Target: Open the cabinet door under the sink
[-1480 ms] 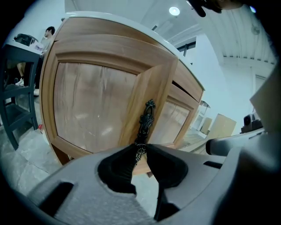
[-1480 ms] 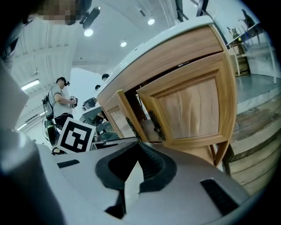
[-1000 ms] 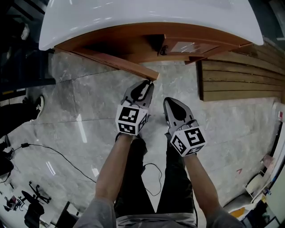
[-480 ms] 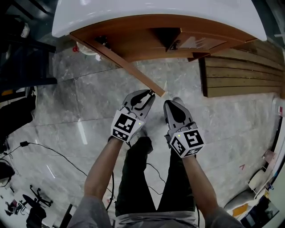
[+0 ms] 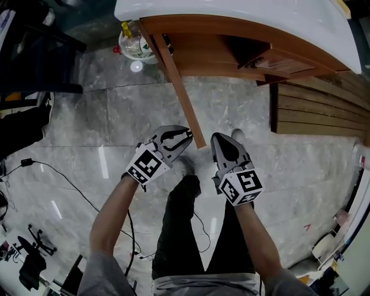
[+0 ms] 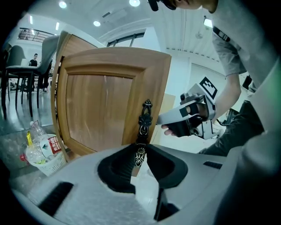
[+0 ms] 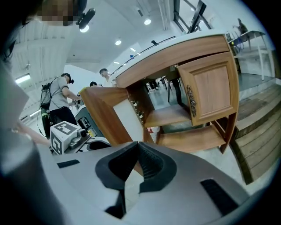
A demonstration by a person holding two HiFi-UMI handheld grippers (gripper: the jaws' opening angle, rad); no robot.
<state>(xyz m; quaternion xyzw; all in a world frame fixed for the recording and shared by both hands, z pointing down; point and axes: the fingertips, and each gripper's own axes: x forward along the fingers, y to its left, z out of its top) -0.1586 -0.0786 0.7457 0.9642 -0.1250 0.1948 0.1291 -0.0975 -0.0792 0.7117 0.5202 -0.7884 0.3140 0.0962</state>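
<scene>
the brown wooden cabinet door (image 5: pixel 180 95) under the white sink bench (image 5: pixel 243 14) now stands swung far out, its top edge running from the hinge side by the cabinet's left corner down towards the person, close to square with the cabinet front. the left claw (image 5: pixel 186 134) is clamped on the dark ornate metal handle (image 6: pixel 145 118) at the door's free edge; in the left gripper view its black pads (image 6: pixel 115 165) press on the lower end of that handle. the right claw (image 5: pixel 222 141) hangs just beside the door's free edge, jaws together with nothing between them, touching no part of the door.

a second ago the door lay at a shallow angle, only a little away from the cabinet front; half a second ago it was roughly halfway; now it is wide. the left claw has travelled leftward with the handle and rolled as the door turned. the opening has also bared a white basket of bottles (image 5: pixel 135 45) on the grey marble floor (image 5: pixel 243 115) beside the cabinet, and the shelves inside (image 7: pixel 169 116) show in the right gripper view.

i judge the task nearly done: the door looks fully open, and letting go of the handle is about all that remains.
</scene>
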